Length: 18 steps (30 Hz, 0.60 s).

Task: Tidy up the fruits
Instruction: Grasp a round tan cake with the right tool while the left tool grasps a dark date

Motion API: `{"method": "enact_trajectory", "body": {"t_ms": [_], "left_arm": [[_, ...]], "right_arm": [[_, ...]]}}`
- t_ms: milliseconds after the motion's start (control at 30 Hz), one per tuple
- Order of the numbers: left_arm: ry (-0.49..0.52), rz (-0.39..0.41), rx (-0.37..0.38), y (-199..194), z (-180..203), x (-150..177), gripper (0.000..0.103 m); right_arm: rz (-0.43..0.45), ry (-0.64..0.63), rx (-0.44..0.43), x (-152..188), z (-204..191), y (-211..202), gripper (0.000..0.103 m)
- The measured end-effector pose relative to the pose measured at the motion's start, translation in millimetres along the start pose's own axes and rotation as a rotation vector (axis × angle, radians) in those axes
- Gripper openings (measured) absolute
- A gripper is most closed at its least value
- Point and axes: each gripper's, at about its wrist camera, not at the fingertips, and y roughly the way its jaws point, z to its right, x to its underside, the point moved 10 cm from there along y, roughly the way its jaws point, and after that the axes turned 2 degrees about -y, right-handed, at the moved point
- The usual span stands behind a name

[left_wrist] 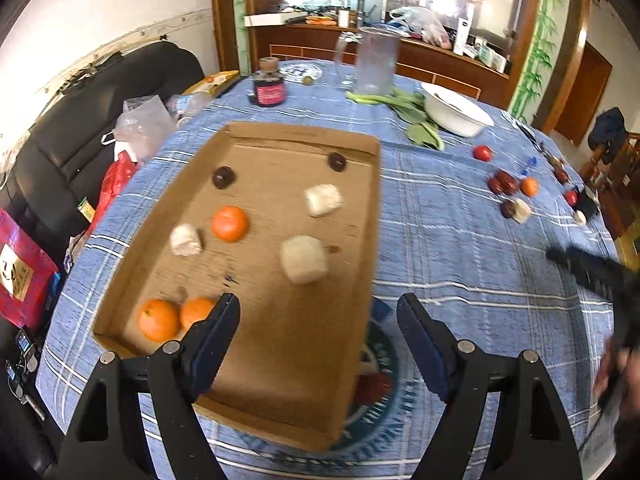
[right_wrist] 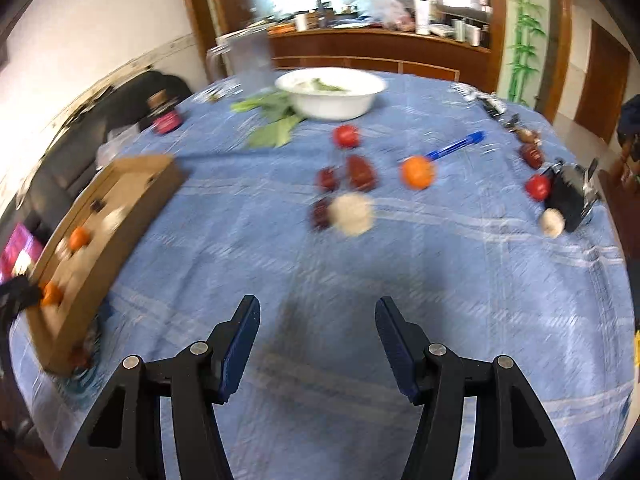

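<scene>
Right wrist view is smeared by motion: the cardboard tray off to the claw's left is streaked and what lies in it reads only as orange and pale blobs. Ahead of the claw the dark red fruits and the pale lump have no clean outline; can't tell what the lump is. Clear jug far ahead-left is ghosted. In the left wrist view the left gripper has one finger covering part of the nearer orange. The tray's near corner is hidden behind the finger linkage. To the right of the claw, the right gripper is a dark blur, cut off by the frame edge along with the hand.
</scene>
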Motion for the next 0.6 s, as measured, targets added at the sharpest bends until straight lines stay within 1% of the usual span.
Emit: {"method": "enact_trajectory", "body": {"t_ms": [33,200,367,400,467,500,567,600], "left_arm": [[0.004,-0.011,0.001,0.2,5.5,3.9,0.080],[0.018,-0.048,-0.015,2.2,19.9,17.5,0.080],[0.026,-0.076,-0.037,7.6,33.4,23.8,0.080],[0.030,-0.084,-0.039,10.5,37.8,24.4,0.080],[0.041,-0.095,-0.042,16.0,46.7,24.0,0.080],[0.048,-0.100,-0.040,18.4,51.4,23.6,0.080],[0.070,-0.107,-0.037,26.9,67.2,19.0,0.080],[0.081,-0.109,-0.027,32.0,76.7,15.5,0.080]], "right_arm": [[-0.006,-0.019,0.004,-7.3,8.1,6.8,0.068],[-0.021,-0.155,-0.001,-28.3,15.0,41.9,0.068],[-0.042,-0.267,-0.061,-36.4,11.0,70.8,0.068],[-0.039,-0.278,-0.077,-38.4,10.1,73.5,0.066],[-0.035,-0.293,-0.101,-43.4,8.5,78.5,0.048],[-0.048,-0.294,-0.116,-43.4,8.7,81.7,0.035],[-0.043,-0.291,-0.134,-42.9,10.2,81.6,0.035],[-0.040,-0.297,-0.129,-40.4,11.0,79.0,0.034]]}}
